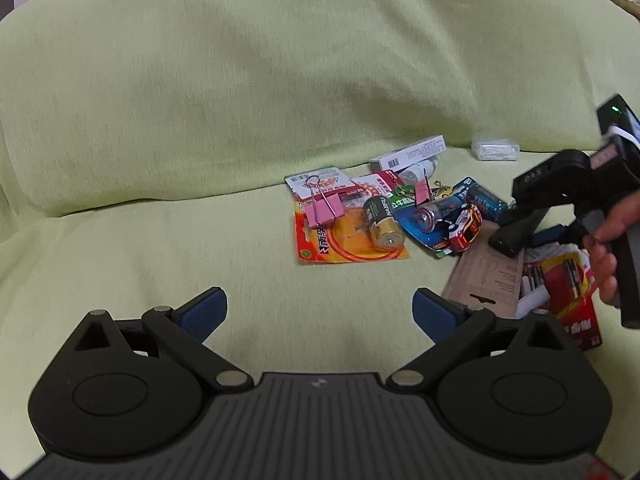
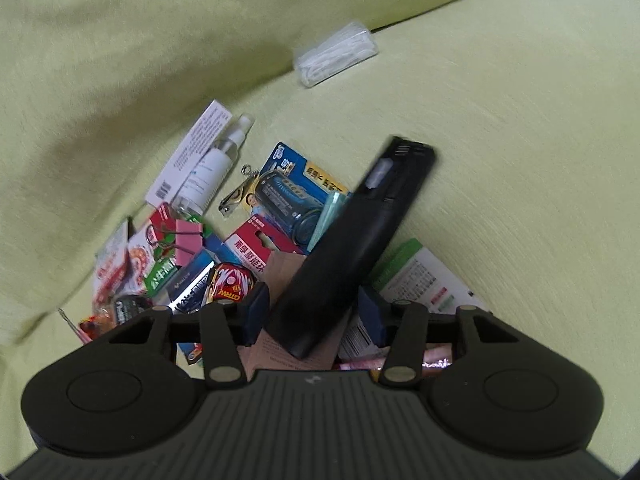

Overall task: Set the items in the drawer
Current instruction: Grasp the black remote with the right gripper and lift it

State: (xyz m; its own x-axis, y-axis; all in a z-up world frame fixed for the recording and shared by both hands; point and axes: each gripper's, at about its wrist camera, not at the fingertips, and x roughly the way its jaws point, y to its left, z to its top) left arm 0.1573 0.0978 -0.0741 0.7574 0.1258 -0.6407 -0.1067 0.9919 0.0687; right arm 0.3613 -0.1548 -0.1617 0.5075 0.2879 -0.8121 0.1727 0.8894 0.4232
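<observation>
— Looking past the left tongs [image 1: 320,312], what room is there?

— Plenty: they hang spread wide and empty over bare green sofa cover [image 1: 200,140], with the clutter pile [image 1: 360,216] ahead to the right and the seat's back fold behind it.

— And the right tongs [image 2: 314,310]?

— Clenched on a long black remote [image 2: 352,240], which slants up over the pile. A clear plastic box [image 2: 336,58] lies well apart, near the fold.
</observation>
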